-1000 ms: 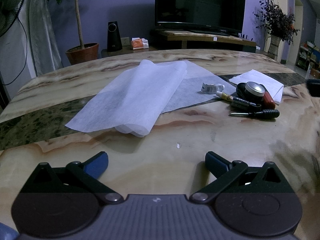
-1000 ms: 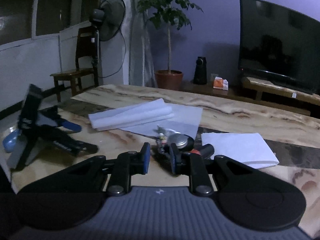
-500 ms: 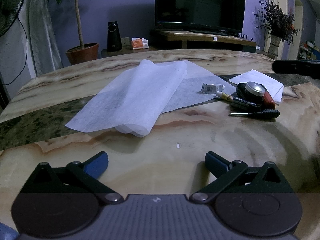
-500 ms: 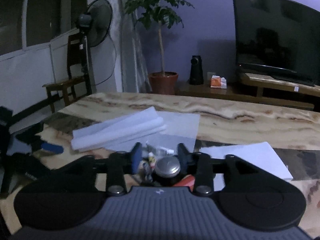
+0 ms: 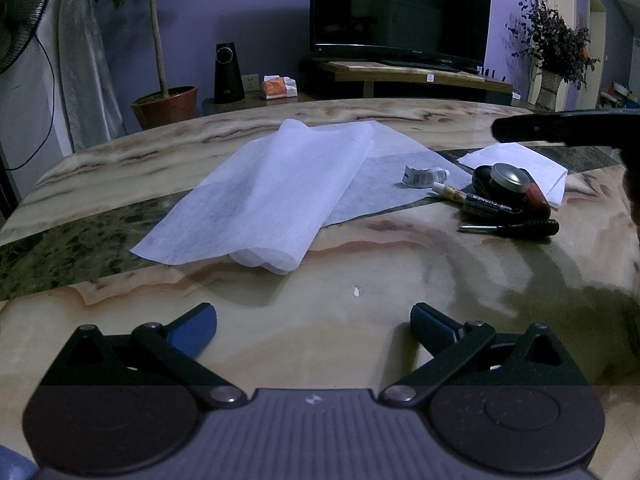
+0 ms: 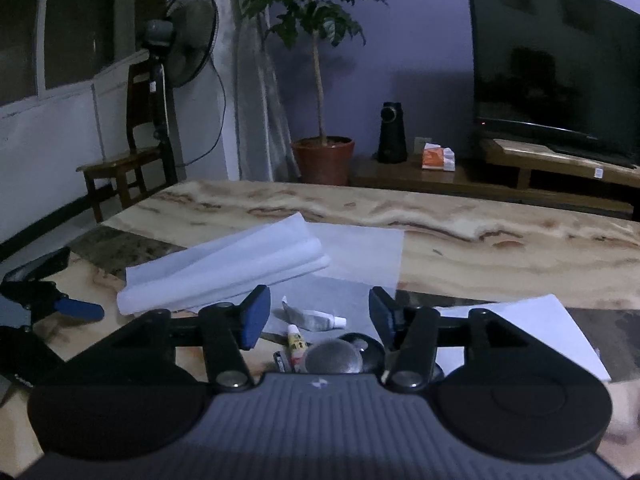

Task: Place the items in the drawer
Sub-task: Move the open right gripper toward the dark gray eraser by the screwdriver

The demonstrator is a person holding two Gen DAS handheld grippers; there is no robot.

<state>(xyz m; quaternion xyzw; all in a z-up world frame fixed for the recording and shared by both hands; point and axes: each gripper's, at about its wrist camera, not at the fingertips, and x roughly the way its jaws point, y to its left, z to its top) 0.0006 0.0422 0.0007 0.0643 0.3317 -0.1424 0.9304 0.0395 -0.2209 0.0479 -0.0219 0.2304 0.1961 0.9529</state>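
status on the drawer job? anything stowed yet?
Nothing stowed; no drawer in view. In hand: right gripper open over the round tin, gripping nothing. Left gripper open, idle. Left: tin, marker, screwdriver, tube.

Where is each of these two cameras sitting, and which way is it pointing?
Left wrist view: sits low on the left tongs, open, facing across the marble table toward folded white sheets; the right tongs' dark edge enters at right.
Right wrist view: sits on the right tongs, open above a round tin, facing the same table; the left tongs show at left.
Shared: sheets, tin, small tube, TV.
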